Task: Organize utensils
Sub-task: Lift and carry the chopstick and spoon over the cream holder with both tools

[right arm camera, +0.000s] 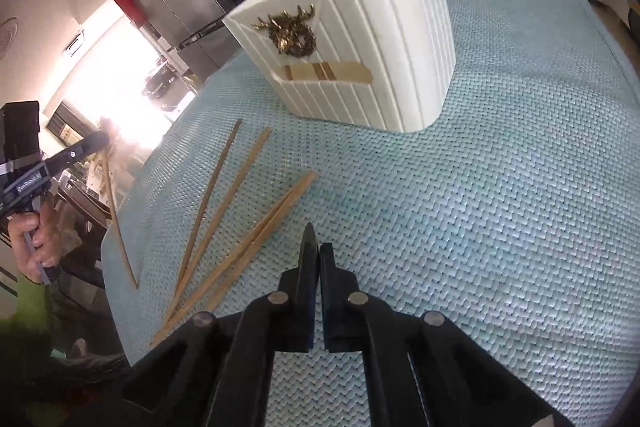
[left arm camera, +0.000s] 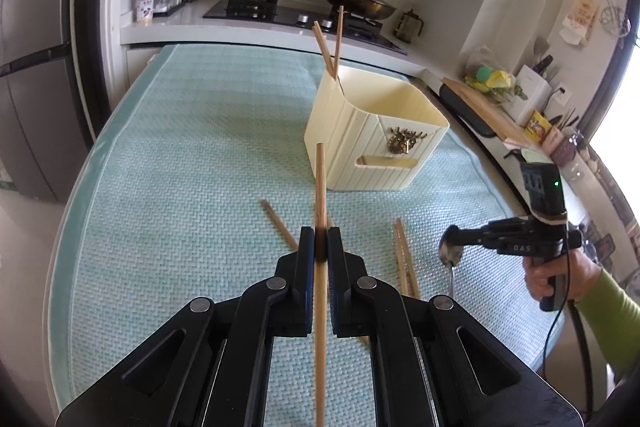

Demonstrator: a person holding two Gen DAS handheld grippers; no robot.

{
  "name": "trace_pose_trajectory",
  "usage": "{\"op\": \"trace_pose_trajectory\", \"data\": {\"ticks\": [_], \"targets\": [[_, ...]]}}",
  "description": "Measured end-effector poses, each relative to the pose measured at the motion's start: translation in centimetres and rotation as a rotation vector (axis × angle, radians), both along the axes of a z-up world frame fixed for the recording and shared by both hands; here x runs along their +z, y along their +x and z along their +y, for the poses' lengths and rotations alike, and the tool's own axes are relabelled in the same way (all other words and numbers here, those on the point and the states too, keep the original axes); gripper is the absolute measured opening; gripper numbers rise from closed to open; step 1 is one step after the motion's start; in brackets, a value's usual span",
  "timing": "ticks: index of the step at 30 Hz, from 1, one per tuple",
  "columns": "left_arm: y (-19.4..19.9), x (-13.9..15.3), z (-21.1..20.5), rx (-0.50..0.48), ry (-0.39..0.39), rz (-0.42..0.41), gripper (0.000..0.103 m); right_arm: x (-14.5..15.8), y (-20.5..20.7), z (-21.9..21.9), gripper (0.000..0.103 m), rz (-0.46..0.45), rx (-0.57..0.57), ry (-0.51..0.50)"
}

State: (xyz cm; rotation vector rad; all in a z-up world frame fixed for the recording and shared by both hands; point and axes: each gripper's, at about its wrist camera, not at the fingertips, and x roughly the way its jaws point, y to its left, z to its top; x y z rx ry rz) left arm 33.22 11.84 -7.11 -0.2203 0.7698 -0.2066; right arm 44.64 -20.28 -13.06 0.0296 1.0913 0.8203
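My left tongs [left arm camera: 320,247] are clamped on 1 wooden chopstick [left arm camera: 320,187], which runs straight up between the pads and points toward the cream ribbed utensil holder [left arm camera: 360,147] standing on the table's pale green woven mat [left arm camera: 180,147]. That holder carries a gold stag ornament [left arm camera: 404,143] on its front, with a slot below it, and 2 chopsticks [left arm camera: 334,43] already stand in its rear compartment, leaning and crossing above the rim. In the right wrist view those standing chopsticks look like more than 2, but I cannot count them. My right tongs [right arm camera: 316,251] are closed with the pads together; in that view nothing shows between them, while in the left wrist view their tip sits right at the bowl of a metal spoon [left arm camera: 450,259], and I cannot tell whether they grip it. Loose chopsticks [right arm camera: 240,219] lie on the mat in front of the holder and to the left of my right tongs, 4 of them in a fan, well apart from the holder. My right hand [left arm camera: 560,275], in a green sleeve [left arm camera: 612,315], holds the handle.
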Motion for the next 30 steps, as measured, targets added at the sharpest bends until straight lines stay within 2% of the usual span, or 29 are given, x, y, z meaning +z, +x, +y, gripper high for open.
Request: {"op": "trace_pose_trajectory", "data": {"ticks": [4, 11, 14, 18, 23, 30], "targets": [[-0.5, 1.0, -0.2, -0.005, 0.000, -0.026, 0.004, 3.4, -2.1, -0.5, 0.002, -0.088, -0.039, -0.009], [-1.8, 3.5, -0.6, -0.014, -0.008, -0.091, 0.004, 10.0, -7.7, 0.0, 0.002, -0.367, -0.156, -0.091], [-1.8, 4.4, -0.9, -0.024, -0.013, -0.115, 0.004, 12.0, -9.5, 0.7, 0.002, -0.471, -0.194, -0.116], [-1.7, 5.4, -1.1, -0.032, -0.013, -0.135, 0.004, 13.8, -10.3, 1.6, 0.002, -0.553, -0.234, -0.122], [-1.5, 6.6, -0.9, -0.033, -0.021, -0.156, 0.004, 15.6, -10.1, 1.2, 0.002, -0.590, -0.270, -0.108], [-0.6, 8.2, -0.8, -0.042, -0.033, -0.174, 0.004, 16.7, -8.9, 0.7, 0.002, -0.576, -0.311, -0.079]]}}
